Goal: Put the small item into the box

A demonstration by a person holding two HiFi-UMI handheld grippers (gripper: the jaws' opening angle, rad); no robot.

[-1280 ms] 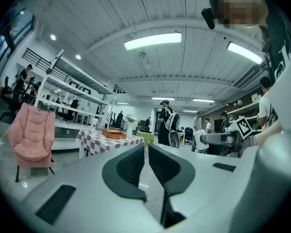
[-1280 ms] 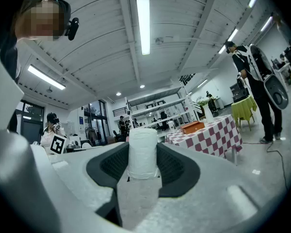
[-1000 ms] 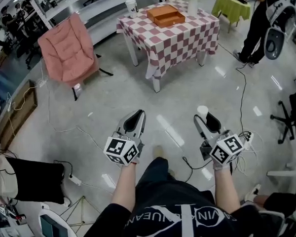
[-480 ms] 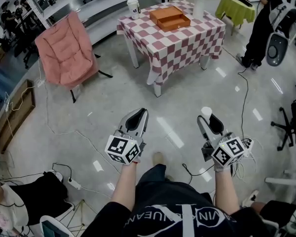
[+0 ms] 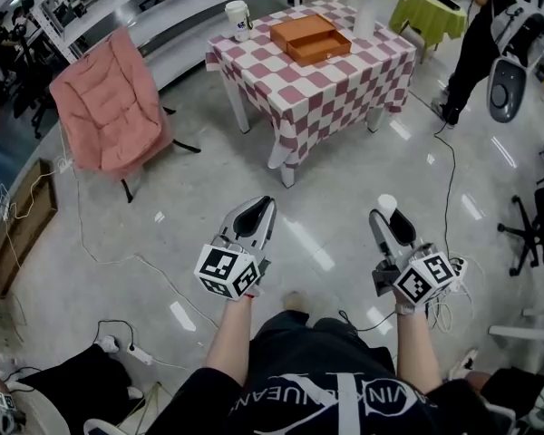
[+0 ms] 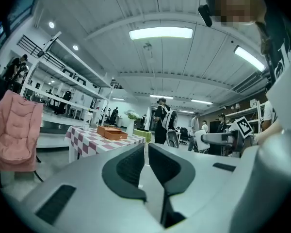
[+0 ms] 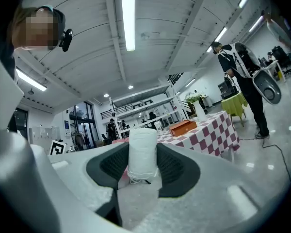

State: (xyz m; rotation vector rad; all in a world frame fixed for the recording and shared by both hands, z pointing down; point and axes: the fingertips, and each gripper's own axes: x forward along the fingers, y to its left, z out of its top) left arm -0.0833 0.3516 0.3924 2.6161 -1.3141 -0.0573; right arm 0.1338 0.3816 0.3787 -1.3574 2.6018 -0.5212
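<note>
Landmark: the checkered table [image 5: 344, 89], standing on the pale floor well ahead of me.

1. Pink chair [image 5: 104, 107]: to the left of the table, apart from it, tilted back on its dark frame.
2. Orange box [image 5: 310, 39]: flat on the table top, towards the far side, lid open.
3. Vase [image 5: 364, 12] with flowers: on the table, just right of the box, at the far corner.
4. Paper cup [image 5: 238, 18]: upright at the table's far left corner, apart from the box.
5. My left gripper [image 5: 258, 214]: on the near side of the table, well short of it, pointing towards it. Its jaws are closed to a thin slit, with nothing between the pads [image 6: 131, 166].
6. My right gripper [image 5: 390, 220]: level with the left one, equally far from the table. Its jaws are clamped on the small item.
7. Small item [image 7: 142, 152]: a white cylindrical roll, upright between the right pads, its top standing above them. It is well apart from the table and the box.
</note>
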